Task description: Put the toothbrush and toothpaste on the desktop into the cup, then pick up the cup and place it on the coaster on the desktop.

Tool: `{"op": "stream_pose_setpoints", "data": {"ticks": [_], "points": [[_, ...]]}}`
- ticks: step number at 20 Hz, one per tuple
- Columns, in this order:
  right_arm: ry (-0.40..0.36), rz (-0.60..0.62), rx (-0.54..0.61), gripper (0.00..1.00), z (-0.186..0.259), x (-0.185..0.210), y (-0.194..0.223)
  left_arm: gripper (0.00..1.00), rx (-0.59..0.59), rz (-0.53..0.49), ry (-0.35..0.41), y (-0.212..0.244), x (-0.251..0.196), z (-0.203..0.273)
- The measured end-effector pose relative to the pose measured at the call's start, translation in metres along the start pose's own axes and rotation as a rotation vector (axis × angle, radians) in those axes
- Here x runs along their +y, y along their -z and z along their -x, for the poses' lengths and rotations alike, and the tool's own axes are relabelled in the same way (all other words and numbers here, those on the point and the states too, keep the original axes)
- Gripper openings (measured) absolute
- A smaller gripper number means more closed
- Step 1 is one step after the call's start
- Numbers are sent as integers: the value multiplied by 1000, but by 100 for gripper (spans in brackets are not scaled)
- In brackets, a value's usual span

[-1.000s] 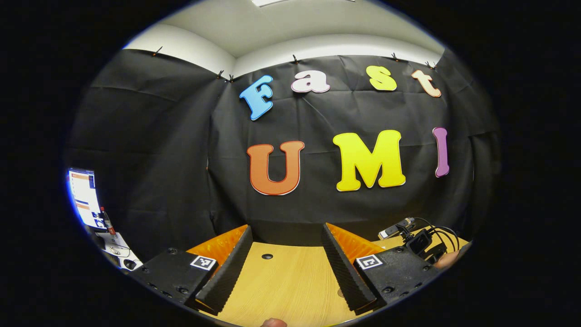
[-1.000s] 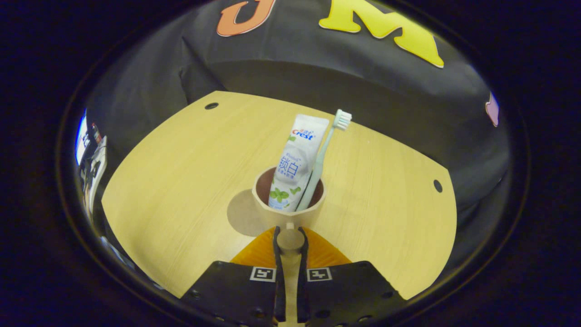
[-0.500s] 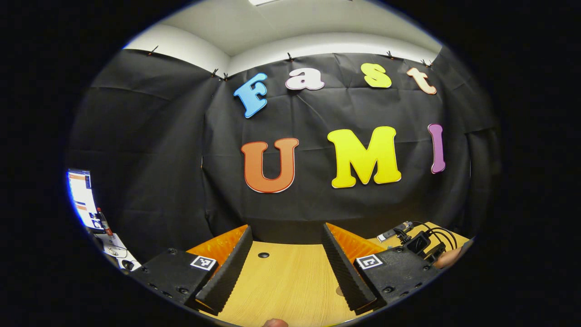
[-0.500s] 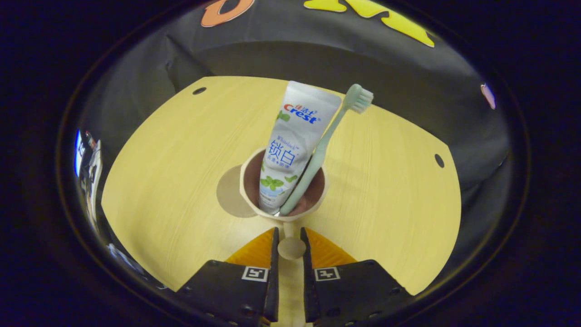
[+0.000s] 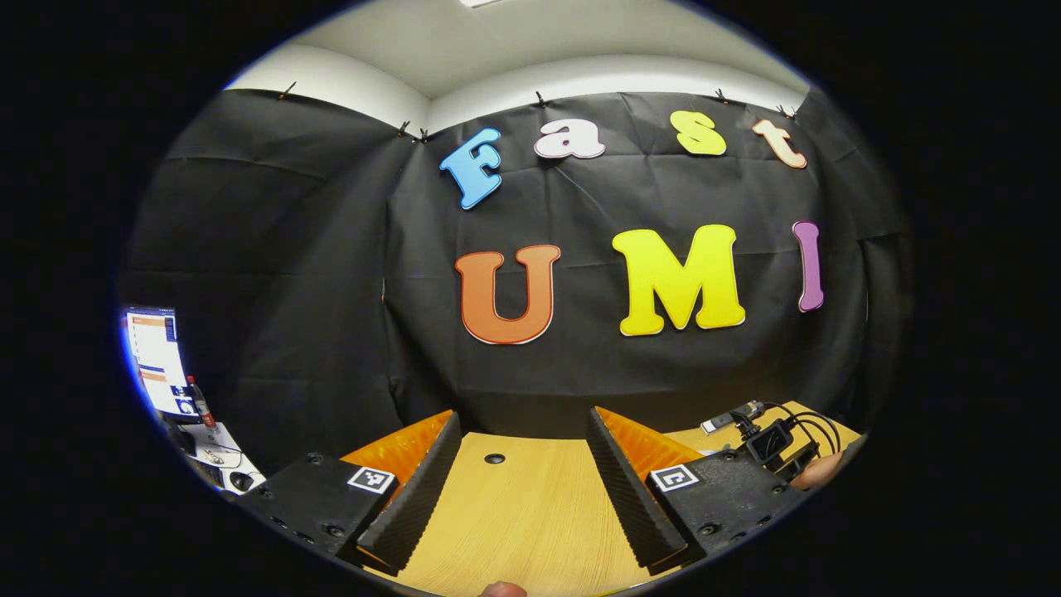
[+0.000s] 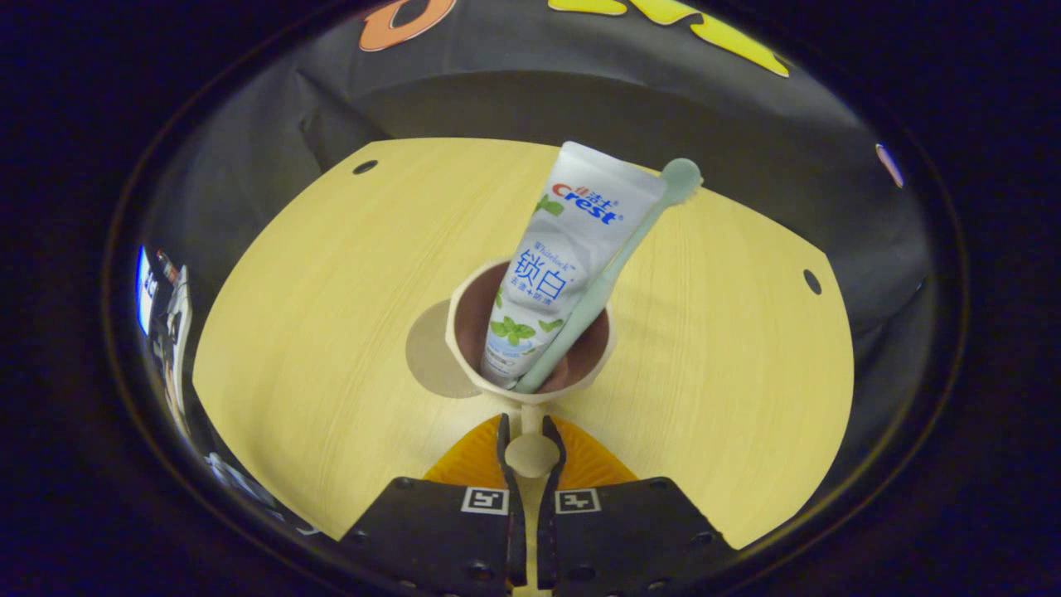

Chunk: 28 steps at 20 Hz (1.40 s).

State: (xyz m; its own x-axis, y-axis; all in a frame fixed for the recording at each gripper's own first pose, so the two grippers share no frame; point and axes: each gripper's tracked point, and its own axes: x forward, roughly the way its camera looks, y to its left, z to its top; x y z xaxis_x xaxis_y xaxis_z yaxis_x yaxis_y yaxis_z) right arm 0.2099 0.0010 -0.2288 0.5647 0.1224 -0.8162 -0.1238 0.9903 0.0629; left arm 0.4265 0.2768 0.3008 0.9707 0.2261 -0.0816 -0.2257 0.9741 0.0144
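The toothpaste standing in the cup carries print: a red-and-blue brand word near its upper end, a line of fine script under it, then large blue characters at mid-tube. The right gripper bears two square black-and-white code markers, one per finger base. The left gripper bears two of the same. A screen at far left shows lines too small to make out.

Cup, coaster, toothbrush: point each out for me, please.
cup (image 6: 464, 292): right gripper view, left side of the rim.
coaster (image 6: 427, 356): right gripper view, bare part left of the cup.
toothbrush (image 6: 681, 176): right gripper view, its head.
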Motion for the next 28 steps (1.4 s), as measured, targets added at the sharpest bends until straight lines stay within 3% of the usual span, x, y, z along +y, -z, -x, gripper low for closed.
{"op": "stream_pose_setpoints", "data": {"ticks": [5, 12, 14, 18, 22, 25, 28], "points": [[4, 19, -82, 5, 18, -1, -6, 96, -3, 16, -14, -2, 8, 4], [25, 84, -32, 5, 10, -7, -1, 96, 12, 27, -17, 4, 13, 8], [33, 94, -7, 9, 5, -9, -1, 96, 18, 33, -8, 4, 10, 9], [16, 88, 54, 28, 6, -1, -9, 96, 18, 34, -9, 8, 14, 8], [27, 48, 83, 29, -16, -4, -7, 96, 34, 40, -16, 14, 17, 6], [6, 2, 68, 13, -6, -14, -5, 96, 41, 38, -22, 15, 18, 5], [15, -18, 59, 4, -9, -7, -6, 96, 41, 26, -21, 17, 19, 2]]}}
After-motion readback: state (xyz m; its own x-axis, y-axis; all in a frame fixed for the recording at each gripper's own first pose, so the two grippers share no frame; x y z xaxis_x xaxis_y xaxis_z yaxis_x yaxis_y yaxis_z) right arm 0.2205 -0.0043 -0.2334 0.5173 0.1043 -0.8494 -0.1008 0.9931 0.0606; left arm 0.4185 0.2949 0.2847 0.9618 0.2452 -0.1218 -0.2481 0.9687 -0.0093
